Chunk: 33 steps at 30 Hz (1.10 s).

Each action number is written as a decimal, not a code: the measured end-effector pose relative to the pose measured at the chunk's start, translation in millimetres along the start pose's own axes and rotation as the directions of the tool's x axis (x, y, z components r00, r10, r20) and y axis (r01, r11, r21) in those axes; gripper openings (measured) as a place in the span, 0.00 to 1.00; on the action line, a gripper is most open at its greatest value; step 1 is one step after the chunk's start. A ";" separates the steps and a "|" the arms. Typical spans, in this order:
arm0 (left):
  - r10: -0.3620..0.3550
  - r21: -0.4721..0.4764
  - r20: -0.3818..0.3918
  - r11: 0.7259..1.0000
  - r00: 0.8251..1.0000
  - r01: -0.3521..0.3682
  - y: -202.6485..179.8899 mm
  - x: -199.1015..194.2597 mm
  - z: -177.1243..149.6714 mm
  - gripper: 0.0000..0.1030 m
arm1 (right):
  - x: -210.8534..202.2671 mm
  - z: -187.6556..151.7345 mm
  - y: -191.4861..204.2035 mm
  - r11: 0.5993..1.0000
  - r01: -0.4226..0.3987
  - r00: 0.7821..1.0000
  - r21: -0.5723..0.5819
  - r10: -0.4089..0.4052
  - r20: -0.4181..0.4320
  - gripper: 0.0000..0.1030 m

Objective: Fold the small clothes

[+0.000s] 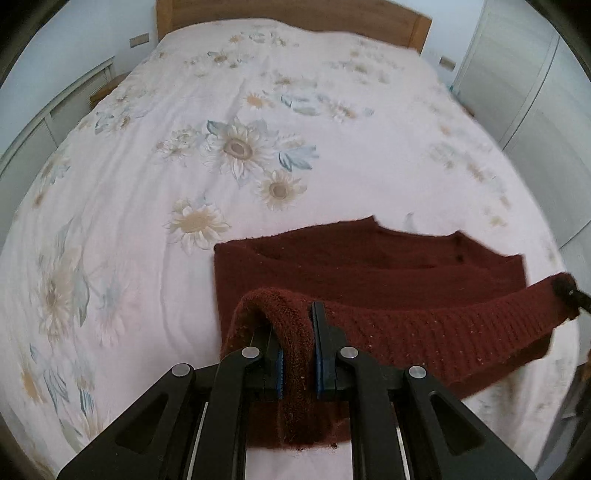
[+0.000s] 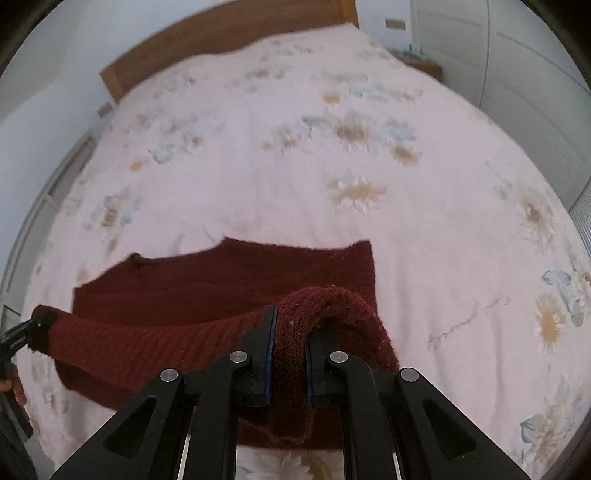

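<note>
Black left gripper [image 1: 297,325] at 6 o'clock, jaws clamped on ribbed hem of dark red knit sweater [image 1: 369,273]. Right gripper [image 2: 291,328] likewise clamped on opposite hem corner. Hem lifted taut between both; rest of sweater flat on floral bedspread [image 1: 184,122], just beyond fingers toward 12. Wooden headboard [image 1: 295,14] at 12, white wardrobe [image 1: 535,92] around 2.

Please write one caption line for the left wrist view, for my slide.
Left gripper shut on the ribbed hem of a dark red knitted garment, lifted above a floral bedspread.
</note>
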<state>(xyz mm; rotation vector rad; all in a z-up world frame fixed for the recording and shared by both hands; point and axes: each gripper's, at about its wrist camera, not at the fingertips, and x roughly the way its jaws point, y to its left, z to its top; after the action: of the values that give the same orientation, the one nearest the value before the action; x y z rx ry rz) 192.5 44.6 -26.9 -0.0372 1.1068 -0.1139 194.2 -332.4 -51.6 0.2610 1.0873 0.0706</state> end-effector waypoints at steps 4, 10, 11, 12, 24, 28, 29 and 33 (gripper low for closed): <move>0.096 0.031 -0.050 0.995 0.994 -0.094 -6.7 38.1 -0.9 0.12 | 28.1 -1.9 -5.3 0.999 0.025 0.999 0.021 -0.024 -0.048 0.12; 0.166 0.017 -0.114 0.986 0.979 -0.165 -5.4 59.7 -2.5 0.13 | 38.8 -5.6 -9.1 0.998 0.052 0.997 0.029 -0.051 -0.055 0.24; 0.170 0.022 -0.117 0.985 0.978 -0.169 -6.4 60.5 -1.9 0.13 | 36.0 -5.3 -9.3 0.997 0.066 0.997 0.025 -0.065 -0.045 0.33; 0.174 0.025 -0.119 0.985 0.978 -0.172 -7.3 58.5 -1.5 0.16 | 33.7 -5.4 -9.6 0.997 0.066 0.997 0.027 -0.065 -0.041 0.45; 0.074 0.049 0.034 0.996 0.997 -0.076 -41.4 0.6 2.1 0.90 | -14.3 -14.5 31.1 0.994 0.053 0.993 -0.099 -0.042 0.106 1.00; 0.043 0.087 0.090 0.995 0.995 -0.051 -60.5 -3.0 -8.4 0.99 | -11.0 -35.4 63.6 0.977 0.076 0.990 -0.199 -0.051 0.132 1.00; 0.025 0.095 0.096 0.995 0.995 -0.034 -64.8 -1.9 -12.4 0.99 | -6.8 -44.7 74.3 0.968 0.094 0.988 -0.232 -0.062 0.138 1.00; -0.001 0.115 0.105 0.993 0.994 -0.011 -79.0 7.0 -30.6 0.99 | 11.7 -73.4 97.3 0.949 0.100 0.989 -0.299 -0.062 0.132 1.00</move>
<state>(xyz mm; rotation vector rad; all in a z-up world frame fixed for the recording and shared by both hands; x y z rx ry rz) 162.5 -33.9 -40.0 0.0627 0.9934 -0.1700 141.8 -223.3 -70.1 -0.0576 0.9497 0.1458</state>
